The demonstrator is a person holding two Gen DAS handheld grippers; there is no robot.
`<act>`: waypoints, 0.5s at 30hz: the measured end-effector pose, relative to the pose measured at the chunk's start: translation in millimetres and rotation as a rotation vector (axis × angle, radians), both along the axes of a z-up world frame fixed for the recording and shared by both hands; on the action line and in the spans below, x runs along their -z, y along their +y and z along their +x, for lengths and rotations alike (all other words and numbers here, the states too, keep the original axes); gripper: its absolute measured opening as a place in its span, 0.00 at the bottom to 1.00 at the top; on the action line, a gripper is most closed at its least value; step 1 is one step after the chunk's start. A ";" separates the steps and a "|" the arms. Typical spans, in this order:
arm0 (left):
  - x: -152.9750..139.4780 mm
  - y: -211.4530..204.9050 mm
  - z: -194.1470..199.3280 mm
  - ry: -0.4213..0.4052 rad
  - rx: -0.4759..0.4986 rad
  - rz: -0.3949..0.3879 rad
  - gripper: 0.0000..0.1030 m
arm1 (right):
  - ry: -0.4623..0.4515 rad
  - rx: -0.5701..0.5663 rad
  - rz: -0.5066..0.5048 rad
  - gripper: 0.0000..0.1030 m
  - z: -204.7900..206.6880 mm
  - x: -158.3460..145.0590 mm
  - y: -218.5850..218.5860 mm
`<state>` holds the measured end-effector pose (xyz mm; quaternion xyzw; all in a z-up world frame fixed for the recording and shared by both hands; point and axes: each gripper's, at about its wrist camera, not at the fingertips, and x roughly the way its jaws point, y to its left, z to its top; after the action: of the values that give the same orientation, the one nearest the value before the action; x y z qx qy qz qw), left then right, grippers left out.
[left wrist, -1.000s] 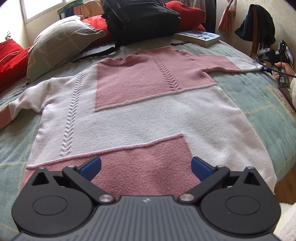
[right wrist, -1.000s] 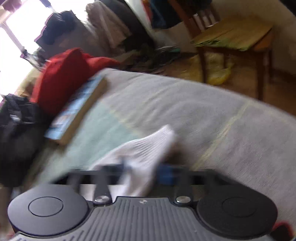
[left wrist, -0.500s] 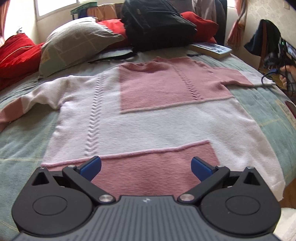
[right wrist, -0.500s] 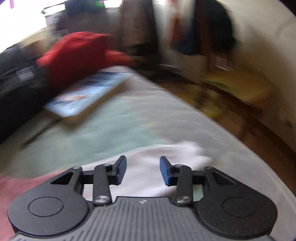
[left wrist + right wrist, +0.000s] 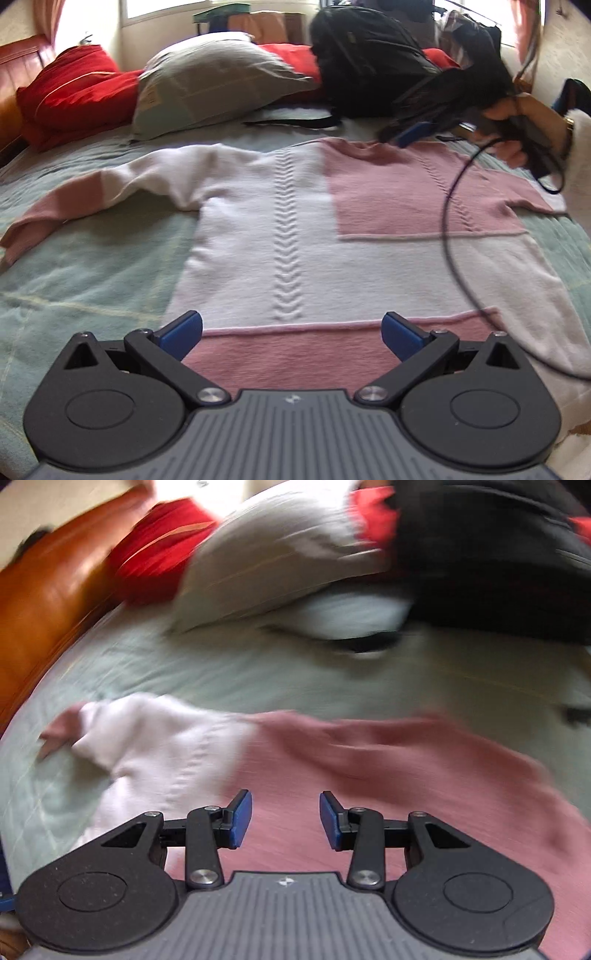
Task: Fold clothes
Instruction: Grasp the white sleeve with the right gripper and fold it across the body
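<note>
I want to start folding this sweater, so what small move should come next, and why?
Probably lower the right gripper onto the collar and close it. Its jaws are open and empty above the sweater, which lies flat and unfolded on the bed; the left gripper waits open at the hem.

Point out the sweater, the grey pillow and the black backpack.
sweater (image 5: 295, 229): left wrist view, on the white middle of its body.
grey pillow (image 5: 214, 85): left wrist view, on the middle of its top face.
black backpack (image 5: 369, 51): left wrist view, on its upper front.
</note>
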<state>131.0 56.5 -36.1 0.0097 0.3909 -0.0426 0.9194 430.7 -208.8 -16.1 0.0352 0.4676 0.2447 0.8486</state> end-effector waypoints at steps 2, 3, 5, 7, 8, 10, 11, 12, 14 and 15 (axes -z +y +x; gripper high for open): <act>2.1 10.8 -0.4 0.002 -0.019 -0.004 0.99 | 0.020 -0.055 -0.004 0.45 11.1 7.8 35.3; 3.0 16.0 -0.6 0.003 -0.028 -0.007 0.99 | 0.030 -0.076 -0.008 0.45 16.6 12.5 51.0; 5.2 26.2 -0.3 0.005 -0.045 -0.016 0.99 | 0.052 -0.104 -0.021 0.45 25.6 26.0 72.1; 7.8 35.9 0.8 0.006 -0.064 -0.029 0.99 | 0.058 -0.099 -0.054 0.44 31.9 40.1 84.8; 8.9 39.2 1.6 0.006 -0.069 -0.035 0.99 | 0.037 -0.099 -0.044 0.43 35.2 43.6 86.4; 11.1 43.9 3.8 0.006 -0.068 -0.046 0.99 | 0.018 -0.079 -0.013 0.43 39.1 44.4 83.4; 10.8 45.6 3.7 0.003 -0.071 -0.047 0.99 | 0.007 -0.063 0.000 0.43 40.8 42.3 81.2; 10.2 47.1 3.3 -0.001 -0.075 -0.048 0.99 | -0.014 -0.055 -0.001 0.43 41.4 39.8 81.3; 9.0 50.3 2.6 -0.009 -0.083 -0.050 0.99 | -0.004 -0.058 -0.031 0.43 41.2 32.2 86.2; 8.5 51.9 2.3 -0.012 -0.087 -0.051 0.99 | -0.027 -0.076 -0.034 0.44 38.0 24.7 88.5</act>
<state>133.3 108.4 -44.5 -0.0304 0.3842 -0.0127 0.9227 468.7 -120.2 -40.8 -0.0003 0.4612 0.2691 0.8455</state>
